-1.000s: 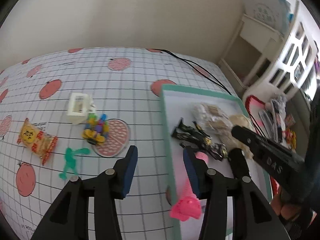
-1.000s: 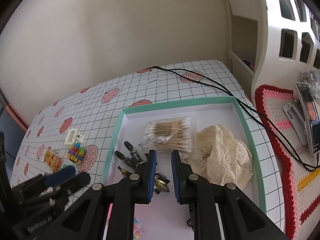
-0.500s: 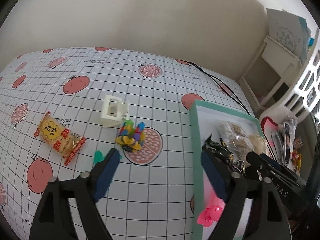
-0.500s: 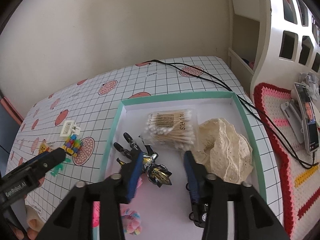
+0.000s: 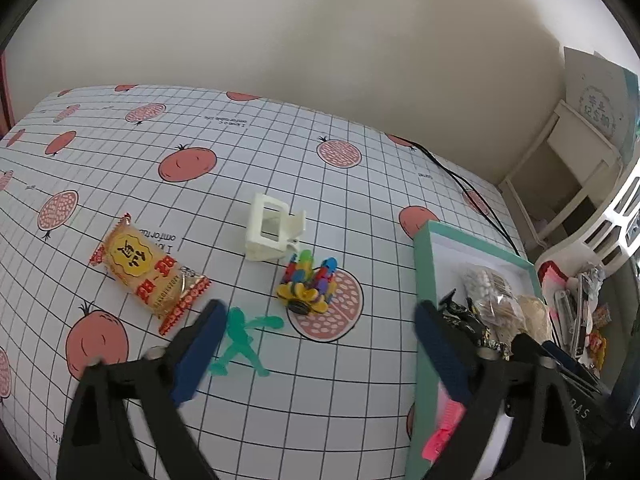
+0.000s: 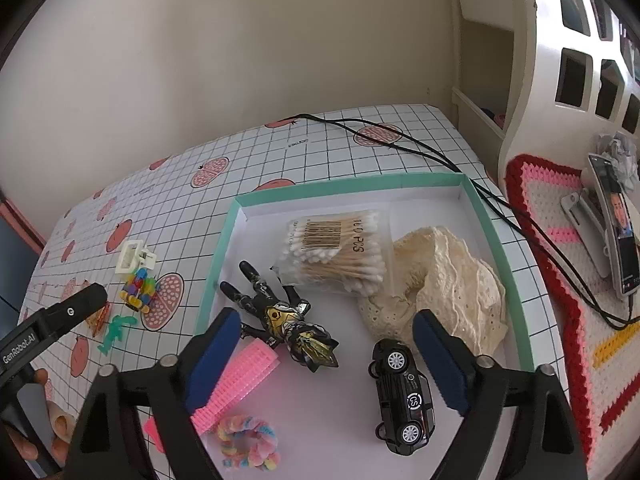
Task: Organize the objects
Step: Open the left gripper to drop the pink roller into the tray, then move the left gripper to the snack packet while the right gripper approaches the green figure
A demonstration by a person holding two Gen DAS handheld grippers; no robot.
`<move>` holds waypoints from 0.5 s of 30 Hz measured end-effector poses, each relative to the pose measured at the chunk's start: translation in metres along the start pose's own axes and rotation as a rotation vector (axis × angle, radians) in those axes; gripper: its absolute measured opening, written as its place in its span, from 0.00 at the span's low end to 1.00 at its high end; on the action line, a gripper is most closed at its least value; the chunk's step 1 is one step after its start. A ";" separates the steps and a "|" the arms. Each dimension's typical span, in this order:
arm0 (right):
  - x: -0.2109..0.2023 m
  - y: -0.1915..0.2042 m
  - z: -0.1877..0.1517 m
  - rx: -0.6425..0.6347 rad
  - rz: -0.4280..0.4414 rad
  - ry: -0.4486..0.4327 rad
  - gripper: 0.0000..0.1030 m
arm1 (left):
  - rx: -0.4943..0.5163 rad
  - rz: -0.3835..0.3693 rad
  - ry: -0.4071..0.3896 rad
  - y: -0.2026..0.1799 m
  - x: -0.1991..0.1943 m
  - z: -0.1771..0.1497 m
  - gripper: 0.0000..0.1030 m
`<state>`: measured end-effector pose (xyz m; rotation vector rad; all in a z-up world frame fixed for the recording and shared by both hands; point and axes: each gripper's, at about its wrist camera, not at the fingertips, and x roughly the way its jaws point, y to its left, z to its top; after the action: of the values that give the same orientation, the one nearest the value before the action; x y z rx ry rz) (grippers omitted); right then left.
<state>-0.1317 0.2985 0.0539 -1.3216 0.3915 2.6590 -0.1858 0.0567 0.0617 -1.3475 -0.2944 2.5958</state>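
My left gripper point(image 5: 320, 320) hangs over the tablecloth with its jaws opening wide and nothing between them. Below it lie a green figure point(image 5: 244, 336), a colourful block toy point(image 5: 308, 284), a white plastic clip point(image 5: 272, 228) and an orange snack packet point(image 5: 148, 272). My right gripper point(image 6: 326, 320) is above the teal-rimmed tray point(image 6: 344, 186), jaws also opening and holding nothing. In the tray lie a black toy car point(image 6: 400, 396), a black-and-gold figure point(image 6: 288, 320), a bag of cotton swabs point(image 6: 332, 252), a cream lace cloth point(image 6: 448, 280), a pink comb point(image 6: 236, 380) and a pastel bracelet point(image 6: 248, 444).
Black cables point(image 6: 400, 140) run across the table's back right corner past the tray. To the right a crochet mat point(image 6: 568, 312) carries a phone point(image 6: 616, 232), beside a white shelf unit point(image 6: 560, 60). A wall closes off the back. A hand point(image 6: 60, 424) shows at lower left.
The right jaws went from shut to wide apart, and the black toy car now lies free in the tray. The left gripper slid left away from the tray while widening.
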 end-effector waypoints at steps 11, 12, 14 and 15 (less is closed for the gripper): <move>0.004 0.002 -0.002 -0.010 0.007 0.014 1.00 | -0.019 0.030 -0.039 0.010 -0.004 0.004 1.00; 0.004 0.003 -0.002 -0.012 0.004 0.014 1.00 | -0.021 0.030 -0.041 0.011 -0.005 0.005 1.00; 0.002 0.005 0.000 -0.010 -0.003 0.010 1.00 | -0.029 0.030 -0.053 0.015 -0.008 0.008 1.00; 0.001 0.007 0.001 -0.012 0.000 0.003 1.00 | -0.033 0.032 -0.063 0.018 -0.010 0.010 1.00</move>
<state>-0.1343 0.2921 0.0551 -1.3293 0.3767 2.6635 -0.1894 0.0362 0.0705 -1.2933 -0.3296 2.6751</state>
